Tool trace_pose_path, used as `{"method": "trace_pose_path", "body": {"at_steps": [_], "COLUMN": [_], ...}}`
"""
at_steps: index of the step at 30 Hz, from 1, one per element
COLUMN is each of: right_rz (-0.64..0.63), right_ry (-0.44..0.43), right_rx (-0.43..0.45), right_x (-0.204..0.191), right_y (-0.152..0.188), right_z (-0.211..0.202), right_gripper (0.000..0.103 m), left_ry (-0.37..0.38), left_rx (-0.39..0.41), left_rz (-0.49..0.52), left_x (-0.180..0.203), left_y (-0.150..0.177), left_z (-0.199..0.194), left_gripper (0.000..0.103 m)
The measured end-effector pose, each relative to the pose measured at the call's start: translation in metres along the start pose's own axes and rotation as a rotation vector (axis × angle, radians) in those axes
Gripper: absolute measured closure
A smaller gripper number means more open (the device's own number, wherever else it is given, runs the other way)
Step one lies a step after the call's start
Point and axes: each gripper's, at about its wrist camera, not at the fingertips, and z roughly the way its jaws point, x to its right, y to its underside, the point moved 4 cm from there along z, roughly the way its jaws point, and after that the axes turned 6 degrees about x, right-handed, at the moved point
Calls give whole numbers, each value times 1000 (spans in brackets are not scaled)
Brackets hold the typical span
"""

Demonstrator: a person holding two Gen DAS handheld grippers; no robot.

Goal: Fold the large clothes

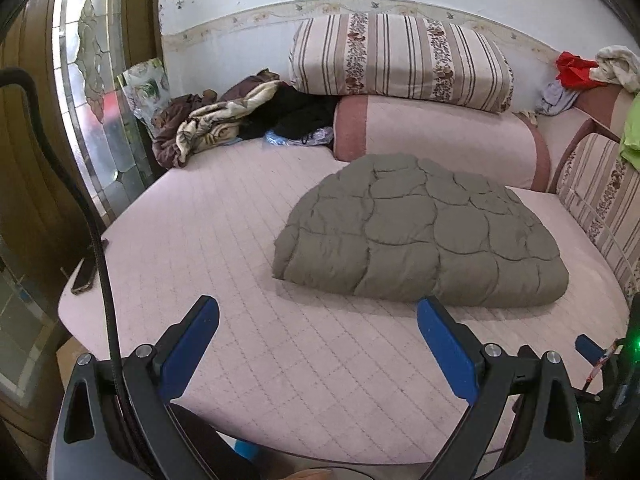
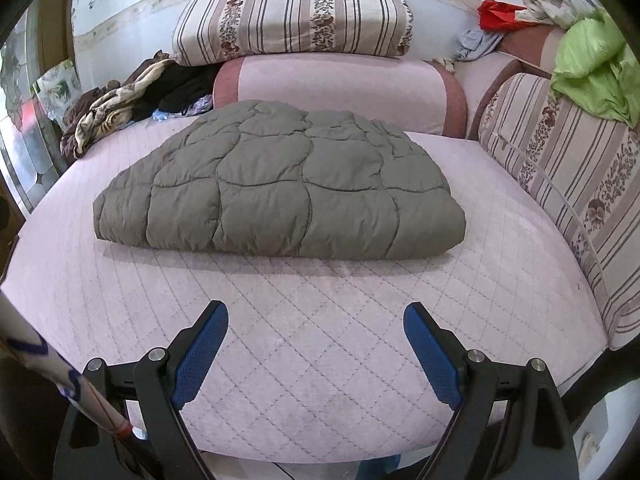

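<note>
A: Where's the garment?

B: The olive-grey quilted puffer coat (image 2: 280, 184) lies folded in a bundle mid-bed on the pink quilted mattress cover (image 2: 320, 340). The left claw (image 1: 318, 320) and the right claw (image 2: 316, 328) both gape empty, well short of it.

A: Risks?

B: Slippery padding may spring open; a shallow pinch would catch only the top layer.

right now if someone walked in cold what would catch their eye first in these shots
The folded grey quilted jacket lies alone mid-bed on the pink quilted mattress. Both the left gripper and right gripper hover open and empty short of it. Behind, a striped pillow sits atop a pink bolster.
</note>
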Motion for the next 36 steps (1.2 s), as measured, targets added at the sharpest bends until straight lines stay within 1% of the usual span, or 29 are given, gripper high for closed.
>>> {"method": "trace_pose_path", "body": {"at_steps": [3,5,12,16,29,36], "right_rz": [6,16,20,9,2,-16], "right_ry": [5,8,17,29,46,58], "right_rx": [-8,-16,-35,-38,-56,-56], "right_x": [2,4,6,5,7,5], "right_y": [1,2,5,7,12,12], "right_z": [3,5,10,11,16,20], "right_gripper": [11,11,11,11,11,11], "left_ry": [18,0,11,12,19,3], "left_rx": [-11,-21,-66,-78,-145,-161], "left_rz": [-5,6,32,44,42,49], "left_x": [2,3,12,16,18,19], "left_y": [2,4,12,15,29,33], "left_z": [2,6,16,18,33,39], "left_gripper": [4,4,4,4,4,4]}}
